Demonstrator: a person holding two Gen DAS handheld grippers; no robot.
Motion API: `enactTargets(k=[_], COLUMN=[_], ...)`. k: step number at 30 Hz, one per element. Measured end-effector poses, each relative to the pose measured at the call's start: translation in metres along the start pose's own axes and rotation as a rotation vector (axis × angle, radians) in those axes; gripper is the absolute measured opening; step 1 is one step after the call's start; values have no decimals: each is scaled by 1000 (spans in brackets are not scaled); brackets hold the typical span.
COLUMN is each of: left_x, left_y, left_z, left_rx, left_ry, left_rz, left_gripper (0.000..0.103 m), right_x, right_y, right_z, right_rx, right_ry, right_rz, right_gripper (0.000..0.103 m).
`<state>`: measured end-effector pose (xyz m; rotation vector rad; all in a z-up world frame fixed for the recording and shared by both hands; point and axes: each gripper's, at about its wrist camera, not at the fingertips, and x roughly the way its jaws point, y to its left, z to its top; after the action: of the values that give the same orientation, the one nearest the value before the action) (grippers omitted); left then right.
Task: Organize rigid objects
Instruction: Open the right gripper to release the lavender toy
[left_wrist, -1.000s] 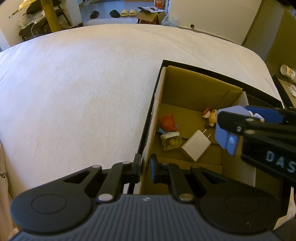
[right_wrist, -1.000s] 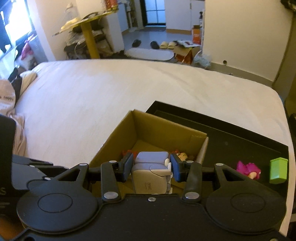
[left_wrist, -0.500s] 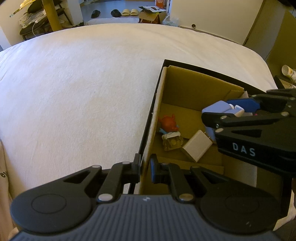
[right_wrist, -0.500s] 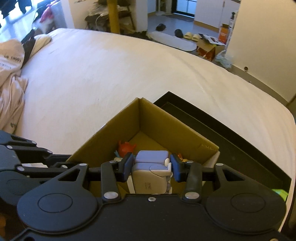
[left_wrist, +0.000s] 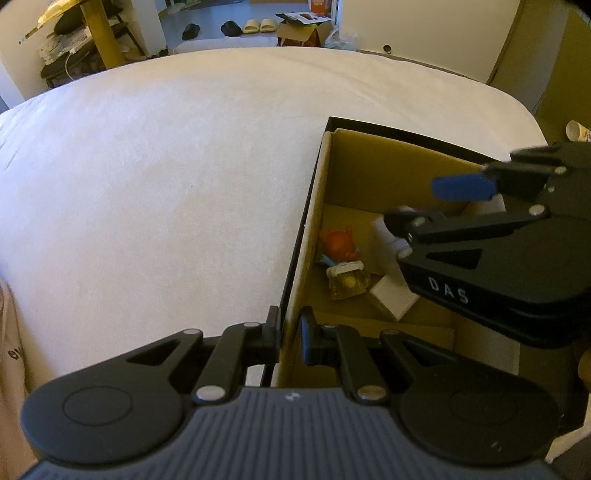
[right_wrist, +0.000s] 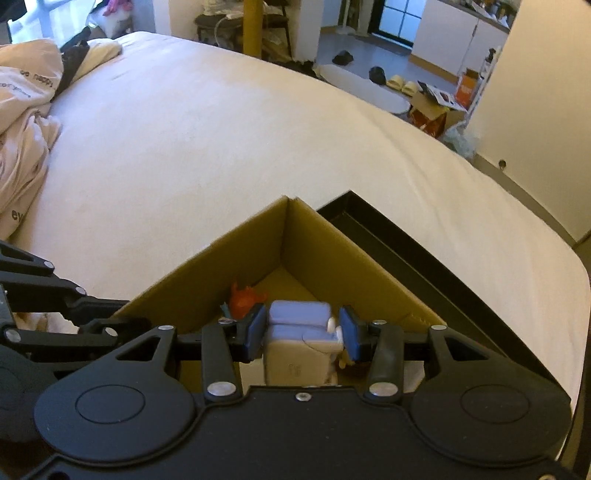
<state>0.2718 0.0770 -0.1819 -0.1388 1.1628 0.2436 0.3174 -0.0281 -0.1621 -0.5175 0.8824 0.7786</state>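
An open cardboard box (left_wrist: 325, 206) (right_wrist: 332, 254) sits in a black tray (right_wrist: 417, 254) on the white bed. My left gripper (left_wrist: 290, 332) is shut on the box's near left wall. My right gripper (right_wrist: 303, 332) hovers inside the box, jaws parted, pads a little off the sides of a blue-and-white block toy (right_wrist: 299, 332). In the left wrist view the right gripper (left_wrist: 436, 206) reaches in from the right. On the box floor lie a red figure (left_wrist: 338, 240), a small yellow toy (left_wrist: 347, 280) and a white charger (left_wrist: 393, 299).
The bed (left_wrist: 166, 184) spreads wide to the left and behind the box. Crumpled beige bedding (right_wrist: 26, 122) lies at the far left. The tray's open part runs along the box's right side. Shoes and a carton lie on the floor beyond.
My right gripper has moved left and down into the box with the block toy, and its jaws have opened away from the toy. My left gripper has kept its hold on the box wall.
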Motion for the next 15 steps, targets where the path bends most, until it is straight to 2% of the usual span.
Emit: enactTargets(k=[7, 15], left_x=[1, 1], left_y=[-2, -3], left_z=[-1, -1], left_rx=[7, 10], left_ry=[-3, -1], left_rz=[10, 13], left_gripper=[10, 10], right_x=[-12, -34], right_y=[-1, -10], right_z=[-1, -15], right_rx=[-7, 51], right_ry=[-21, -48], right_rz=[-8, -20], right_gripper=[43, 43])
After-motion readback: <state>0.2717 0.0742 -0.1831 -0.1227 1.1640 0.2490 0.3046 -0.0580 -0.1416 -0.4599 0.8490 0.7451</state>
